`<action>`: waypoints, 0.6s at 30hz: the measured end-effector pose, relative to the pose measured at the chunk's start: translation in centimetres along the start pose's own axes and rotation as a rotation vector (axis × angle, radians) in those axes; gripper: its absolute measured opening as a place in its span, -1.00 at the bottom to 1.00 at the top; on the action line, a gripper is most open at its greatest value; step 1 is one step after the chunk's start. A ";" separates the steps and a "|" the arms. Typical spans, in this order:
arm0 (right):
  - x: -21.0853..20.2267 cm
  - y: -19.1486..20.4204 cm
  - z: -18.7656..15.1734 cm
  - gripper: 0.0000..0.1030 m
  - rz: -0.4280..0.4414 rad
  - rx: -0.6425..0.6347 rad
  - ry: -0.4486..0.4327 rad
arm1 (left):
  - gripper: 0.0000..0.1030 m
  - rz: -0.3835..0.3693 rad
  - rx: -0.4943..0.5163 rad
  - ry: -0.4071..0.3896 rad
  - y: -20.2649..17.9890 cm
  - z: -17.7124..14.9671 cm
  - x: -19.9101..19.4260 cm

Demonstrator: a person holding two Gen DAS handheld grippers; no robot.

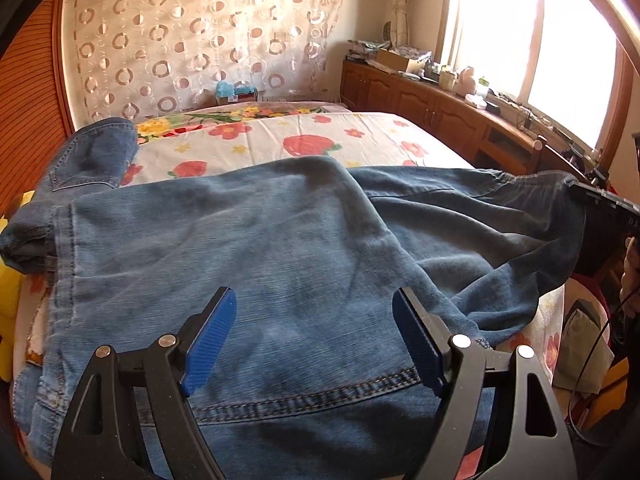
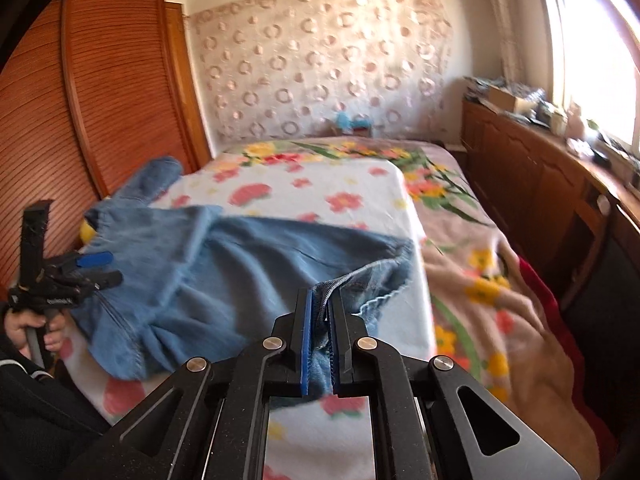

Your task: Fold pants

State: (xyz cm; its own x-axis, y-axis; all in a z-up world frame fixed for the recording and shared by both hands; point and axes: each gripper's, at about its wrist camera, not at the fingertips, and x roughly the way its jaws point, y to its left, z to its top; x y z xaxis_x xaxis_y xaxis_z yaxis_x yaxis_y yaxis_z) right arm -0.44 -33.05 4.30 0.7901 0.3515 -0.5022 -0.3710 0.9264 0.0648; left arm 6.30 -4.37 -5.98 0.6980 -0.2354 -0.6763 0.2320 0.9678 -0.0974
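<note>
- Sprawling across the near end of the bed, one pair of blue jeans lies rumpled on the flower-printed sheet, with one part bunched up toward the wooden louvered wardrobe at the left.
- Denim like this is likely fairly heavy and limp: it drapes and sags rather than holding a shape, yet its seams and hems are thick and stiff enough to pinch firmly. The rough weave should not slip between ribbed pads.
- Best holds, by my judgement, are the stitched edges: the hem, the waistband, or the double seam that runs just ahead of the left tongs.
- The right tongs are clamped on a stitched edge of the jeans, the fabric squeezed between the two blue pads and lifted off the sheet.
- The left tongs stand wide apart over the broad flat of the denim, holding nothing; in the right wrist view they show at the far left, in the person's hand.
- Counted: one pair of jeans, two tongs, one bed with a sheet laid over a floral blanket.
- Beyond the bed, a circle-patterned curtain covers the far wall, and one long wooden cabinet under the bright window carries clutter too small to name.
</note>
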 end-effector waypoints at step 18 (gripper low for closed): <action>4.2 9.9 6.9 -0.87 0.304 -0.175 -0.085 | 0.57 0.055 -0.099 -0.062 5.4 -0.7 -3.1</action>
State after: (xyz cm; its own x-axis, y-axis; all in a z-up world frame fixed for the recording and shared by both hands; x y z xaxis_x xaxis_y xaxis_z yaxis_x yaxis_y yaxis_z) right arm 2.59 -21.46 8.83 0.6658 0.6240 -0.4091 -0.6672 0.7433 0.0480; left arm 4.96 1.65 -4.90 0.7489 -0.1843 -0.6366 0.1267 0.9827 -0.1354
